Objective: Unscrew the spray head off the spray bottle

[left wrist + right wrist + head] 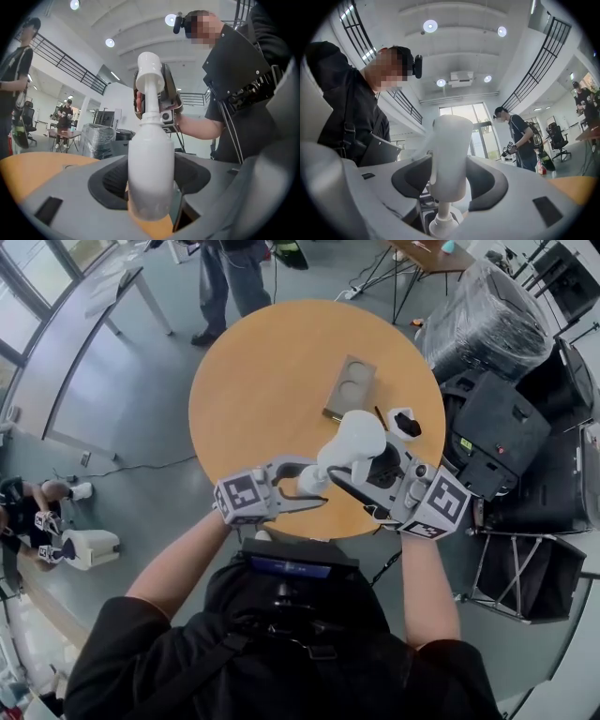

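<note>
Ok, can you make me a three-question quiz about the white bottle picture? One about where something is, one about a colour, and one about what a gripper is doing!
1. Where is the spray bottle?
A. on the floor
B. held above the table by the left gripper and right gripper
C. inside a box

2. What colour is the table top?
A. blue
B. orange-brown
C. black

3. What are the left gripper's fingers doing?
A. wide apart, empty
B. holding a cup
C. clamped on the bottle's body

Answers: B, the head view shows it lifted, with the right gripper on its spray head; B, the round top is orange-brown; C, both fingers press the bottle's sides.
</note>
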